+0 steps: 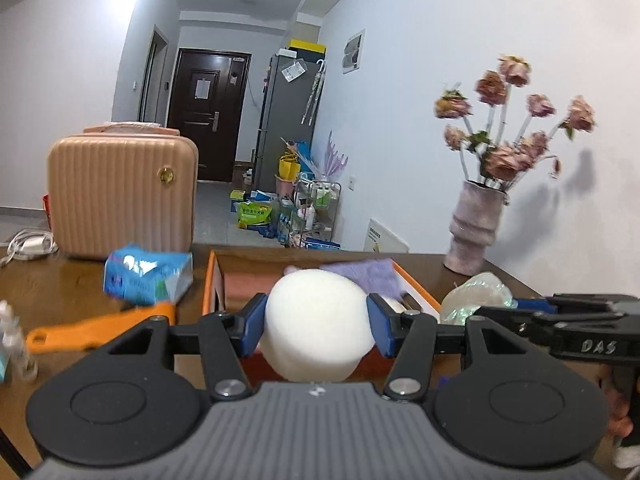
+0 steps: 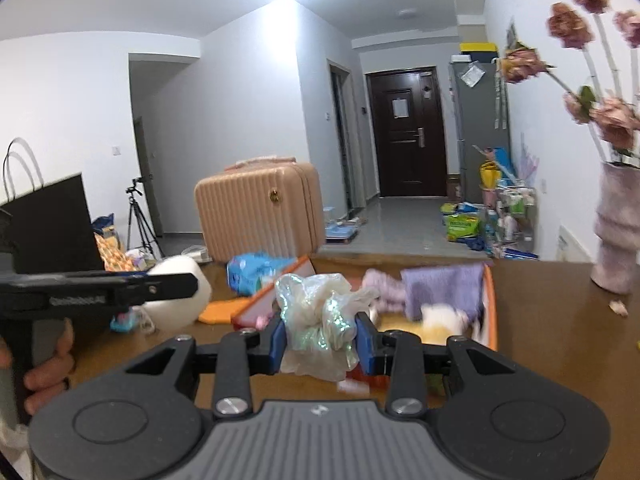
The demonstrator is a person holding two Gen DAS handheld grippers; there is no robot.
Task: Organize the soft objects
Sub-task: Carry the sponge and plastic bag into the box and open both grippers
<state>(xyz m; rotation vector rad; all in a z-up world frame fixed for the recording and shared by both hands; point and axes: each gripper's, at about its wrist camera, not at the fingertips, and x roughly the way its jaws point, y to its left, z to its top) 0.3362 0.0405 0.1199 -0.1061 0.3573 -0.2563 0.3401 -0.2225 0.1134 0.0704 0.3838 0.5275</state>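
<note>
Left claw [image 1: 316, 322] clamped on a white foam block [image 1: 318, 326], blue pads [image 1: 254, 328] pressing both flanks, block held in the air just in front of the orange box [image 1: 208, 284] on the wooden counter [image 1: 60, 280]. Right claw [image 2: 320, 338] closed on a crumpled iridescent bag [image 2: 320, 316], likewise lifted, in front of the same box. Purple cloth [image 2: 440, 286] draped over the box's far wall; other soft pieces inside, blurred. Blue tissue pack [image 1: 146, 278] and orange lid [image 1: 104, 326] lying left of the box; vase of dried flowers [image 1: 476, 224] at the far right corner.

Likely step: carrying both items over the box to drop in. Best done level and slow, clear of the near wall, bare floor chosen rather than the cloth. Gentle squeeze only, as foam springs back and the bag slips. Release low, one side at a time, wide of the vase.
</note>
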